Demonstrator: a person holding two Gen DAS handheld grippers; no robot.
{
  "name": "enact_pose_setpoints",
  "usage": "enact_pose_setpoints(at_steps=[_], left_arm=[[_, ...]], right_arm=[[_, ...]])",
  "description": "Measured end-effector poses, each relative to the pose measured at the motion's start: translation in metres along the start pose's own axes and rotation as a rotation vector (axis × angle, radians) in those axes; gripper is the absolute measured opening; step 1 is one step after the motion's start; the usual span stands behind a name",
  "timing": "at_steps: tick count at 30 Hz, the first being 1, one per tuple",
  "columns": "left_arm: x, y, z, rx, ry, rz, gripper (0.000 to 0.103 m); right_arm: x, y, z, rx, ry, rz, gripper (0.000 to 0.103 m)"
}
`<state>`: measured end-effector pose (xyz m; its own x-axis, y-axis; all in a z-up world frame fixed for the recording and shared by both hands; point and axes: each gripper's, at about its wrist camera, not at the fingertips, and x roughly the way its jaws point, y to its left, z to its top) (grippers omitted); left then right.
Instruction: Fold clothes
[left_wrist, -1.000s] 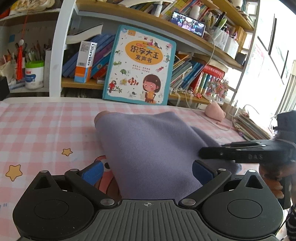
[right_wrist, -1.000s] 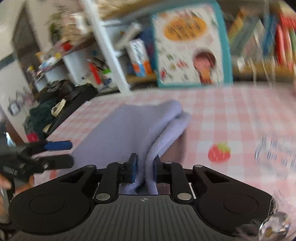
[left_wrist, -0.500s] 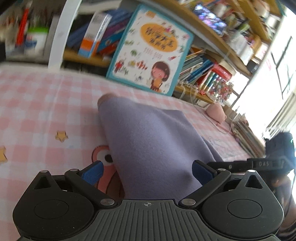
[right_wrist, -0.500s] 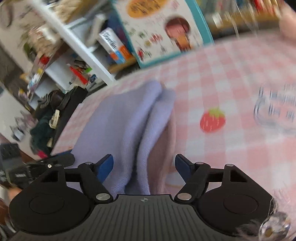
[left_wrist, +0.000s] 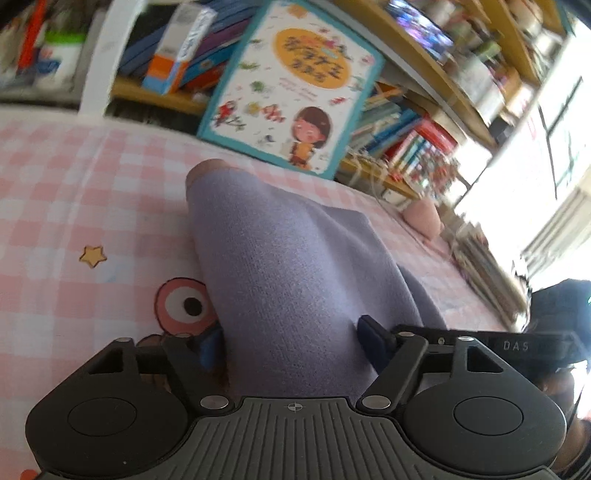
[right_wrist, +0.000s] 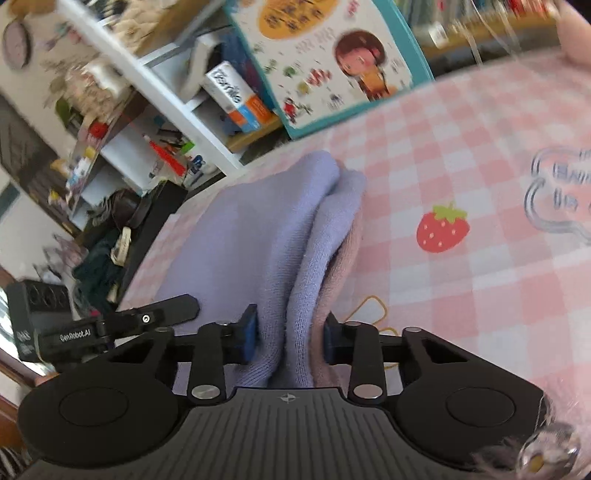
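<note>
Both angled down; left claw (left_wrist: 291, 343) and right claw (right_wrist: 290, 334) closing around the lavender garment (left_wrist: 280, 258).

Near end of garment (left_wrist: 295, 288) hidden behind left gripper (left_wrist: 291, 345) body in left wrist view; same in right wrist view, under right gripper (right_wrist: 288, 338). Unclear whether closing jaws already press the cloth on either side. Shelf (left_wrist: 424, 40) items smeared by blur, spines unreadable. Book (left_wrist: 291, 85) title blurred; top cut off by frame edge in right wrist view. Clear print on desk (right_wrist: 480, 295) cut off at right edge. Hand (left_wrist: 561, 391) mostly hidden behind gripper.
</note>
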<state>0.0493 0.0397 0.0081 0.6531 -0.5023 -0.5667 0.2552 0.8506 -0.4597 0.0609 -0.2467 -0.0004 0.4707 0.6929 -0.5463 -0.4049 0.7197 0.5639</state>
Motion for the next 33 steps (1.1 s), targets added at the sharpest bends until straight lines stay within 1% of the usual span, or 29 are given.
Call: enact_pose_setpoints(at_steps=[2, 4, 7, 11, 13, 14, 15, 18, 19, 22, 24, 27, 33], left_arm=[[-0.003, -0.009, -0.003, 0.036, 0.012, -0.005, 0.072], [-0.005, -0.017, -0.007, 0.059, 0.028, -0.017, 0.071], [-0.007, -0.026, -0.012, 0.070, 0.055, -0.043, 0.071], [-0.010, -0.035, -0.019, 0.079, 0.086, -0.062, 0.072], [-0.010, -0.034, -0.021, 0.066, 0.104, -0.070, 0.073], [-0.009, -0.031, -0.022, 0.050, 0.108, -0.077, 0.074], [-0.008, -0.028, -0.022, 0.034, 0.111, -0.082, 0.075], [-0.006, -0.022, -0.020, -0.005, 0.116, -0.099, 0.077], [-0.006, -0.022, -0.021, -0.005, 0.117, -0.099, 0.077], [-0.004, -0.021, -0.021, -0.005, 0.116, -0.103, 0.079], [-0.001, -0.018, -0.021, -0.026, 0.118, -0.112, 0.080], [0.003, -0.014, -0.021, -0.065, 0.110, -0.126, 0.079], [0.003, -0.018, -0.020, -0.037, 0.110, -0.112, 0.079]], right_arm=[[-0.010, 0.007, -0.007, -0.054, -0.012, -0.027, 0.027], [-0.021, 0.010, -0.014, -0.080, -0.015, -0.045, 0.027], [-0.038, 0.008, -0.025, -0.071, -0.014, -0.057, 0.027], [-0.053, 0.004, -0.038, -0.025, -0.007, -0.059, 0.027], [-0.057, 0.001, -0.043, 0.007, -0.002, -0.053, 0.030], [-0.058, -0.001, -0.044, 0.026, 0.000, -0.048, 0.031], [-0.057, -0.004, -0.044, 0.047, 0.003, -0.042, 0.036], [-0.054, -0.012, -0.042, 0.102, 0.012, -0.017, 0.041], [-0.052, -0.015, -0.042, 0.115, 0.016, -0.009, 0.044], [-0.046, -0.022, -0.040, 0.161, 0.029, 0.023, 0.048], [-0.043, -0.026, -0.038, 0.182, 0.032, 0.045, 0.048], [-0.041, -0.028, -0.037, 0.193, 0.030, 0.063, 0.048], [-0.041, -0.024, -0.038, 0.153, 0.024, 0.049, 0.046]])
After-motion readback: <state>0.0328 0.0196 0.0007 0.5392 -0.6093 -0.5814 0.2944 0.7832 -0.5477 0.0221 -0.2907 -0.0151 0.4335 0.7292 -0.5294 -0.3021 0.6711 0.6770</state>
